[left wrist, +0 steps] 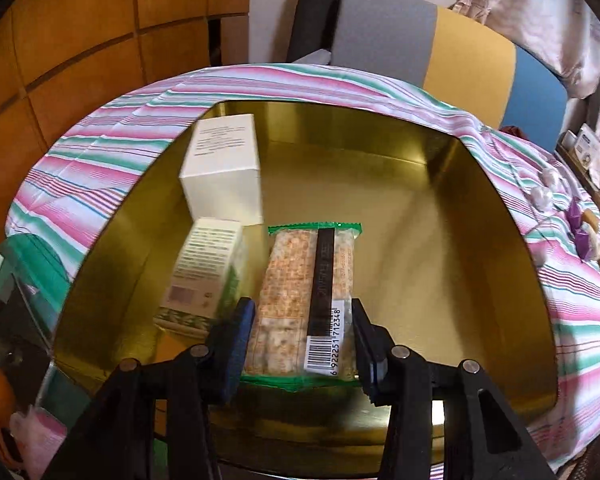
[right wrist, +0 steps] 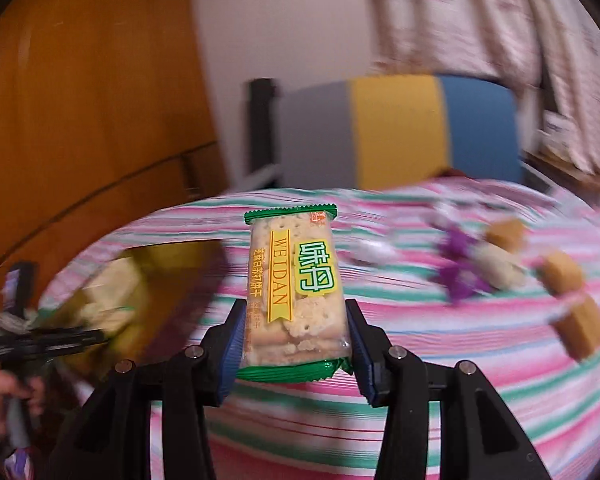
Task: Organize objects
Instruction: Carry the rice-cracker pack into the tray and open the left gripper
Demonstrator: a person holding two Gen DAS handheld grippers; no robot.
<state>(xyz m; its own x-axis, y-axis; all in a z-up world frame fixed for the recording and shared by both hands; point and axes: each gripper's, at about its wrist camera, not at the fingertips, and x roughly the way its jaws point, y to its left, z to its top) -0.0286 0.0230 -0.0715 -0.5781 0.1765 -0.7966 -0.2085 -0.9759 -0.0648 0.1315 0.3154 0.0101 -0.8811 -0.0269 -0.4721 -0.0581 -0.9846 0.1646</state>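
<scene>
- The gold tin (left wrist: 440, 184) sits on a bed covered with a pink, green and white striped sheet (left wrist: 112, 152); it serves as the landmark here.
- The left gripper (left wrist: 304, 328) hangs over the near part of the tin, its blue pads clamped on the sides of a cracker packet (left wrist: 310, 292) with its barcode side up. The packet points toward the tin's far wall; whether it touches the floor of the tin cannot be told.
- Inside the tin, at its far left corner, a white box (left wrist: 224, 168) stands upright.
- Just nearer than that box, along the tin's left side and just left of the held packet, a green-and-white carton (left wrist: 204, 276) lies tilted.
- The right gripper (right wrist: 296, 332), to the right of the tin and above the sheet, is clenched on a second cracker packet (right wrist: 294, 288), printed face up with a green label and a yellow "WEIDAN" band. This view is blurred.
- On the sheet to the right of the tin lie scattered sweets: purple-wrapped candies (right wrist: 456, 268), tan blocks (right wrist: 580, 328) and a white wrapped piece (right wrist: 370, 252).
- Beyond the tin's far side stands a grey, yellow and blue headboard (left wrist: 468, 60).
- Left of the tin, a hand (right wrist: 4, 396) holds the other gripper's handle.
</scene>
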